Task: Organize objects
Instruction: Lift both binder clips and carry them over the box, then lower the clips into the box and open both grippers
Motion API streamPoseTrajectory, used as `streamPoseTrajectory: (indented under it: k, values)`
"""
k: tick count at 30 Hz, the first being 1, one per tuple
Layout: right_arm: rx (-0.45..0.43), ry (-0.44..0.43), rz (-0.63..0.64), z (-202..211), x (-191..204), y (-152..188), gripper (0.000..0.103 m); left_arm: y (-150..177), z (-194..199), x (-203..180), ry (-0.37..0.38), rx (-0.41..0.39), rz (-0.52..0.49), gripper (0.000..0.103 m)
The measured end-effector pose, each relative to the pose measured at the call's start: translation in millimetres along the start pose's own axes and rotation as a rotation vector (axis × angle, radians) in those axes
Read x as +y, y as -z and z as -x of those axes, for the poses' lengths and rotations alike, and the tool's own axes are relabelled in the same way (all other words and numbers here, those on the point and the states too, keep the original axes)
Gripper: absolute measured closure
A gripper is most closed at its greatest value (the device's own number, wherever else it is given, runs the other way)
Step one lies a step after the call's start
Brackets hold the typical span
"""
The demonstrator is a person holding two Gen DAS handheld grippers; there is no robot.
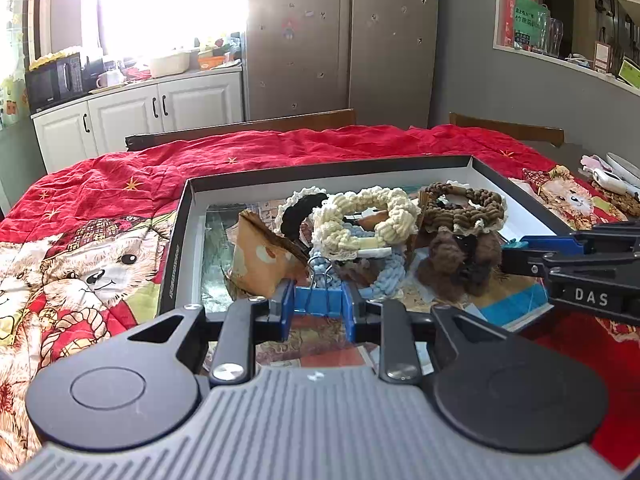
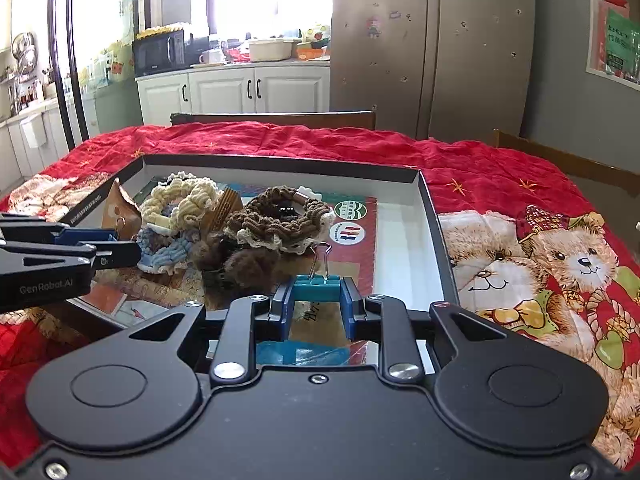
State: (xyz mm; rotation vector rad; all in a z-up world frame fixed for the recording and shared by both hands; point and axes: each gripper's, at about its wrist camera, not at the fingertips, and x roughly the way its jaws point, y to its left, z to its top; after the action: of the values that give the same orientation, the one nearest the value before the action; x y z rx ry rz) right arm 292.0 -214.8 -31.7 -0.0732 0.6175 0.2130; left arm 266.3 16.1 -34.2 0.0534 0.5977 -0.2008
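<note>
Two binder clips gripped over a shallow black box lid point(image 2: 434, 216) of hair ties.

Left gripper point(image 1: 318, 312) clamped on a blue binder clip point(image 1: 319, 299), wire handles pointing forward toward the pile. Right gripper point(image 2: 316, 308) clamped on a teal binder clip point(image 2: 317, 285), wire handles also forward. Just ahead of the left fingers: a light blue scrunchie point(image 1: 384, 272), with a cream scrunchie point(image 1: 372, 216) beyond it and a tan paper packet point(image 1: 262, 258) forward-left. Ahead and left of the right fingers: a brown scrunchie point(image 2: 280, 216) above a dark brown fuzzy one point(image 2: 240, 258). Right of the right gripper, beyond the lid wall: red teddy-bear tablecloth point(image 2: 540, 248).
</note>
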Motion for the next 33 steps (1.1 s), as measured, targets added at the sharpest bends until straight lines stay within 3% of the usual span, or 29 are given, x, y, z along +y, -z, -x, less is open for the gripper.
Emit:
streamPoseTrajectory:
  k: [12,23,28,33]
  values:
    - [0.039,0.001,0.017,-12.7,2.8,0.5,0.08,1.3,-6.9,-1.0,-0.015,0.025,-0.013,0.074]
    - [0.043,0.004,0.04,-13.4,5.5,0.3,0.08,2.0,-8.2,-3.1,-0.029,0.033,-0.027,0.068]
    - [0.042,0.004,0.035,-12.4,5.6,0.6,0.078,2.1,-5.2,-4.4,-0.026,0.026,-0.03,0.054]
    - [0.035,0.002,0.03,-10.1,3.5,0.5,0.068,0.8,-1.5,-6.4,-0.028,0.018,-0.03,0.052]
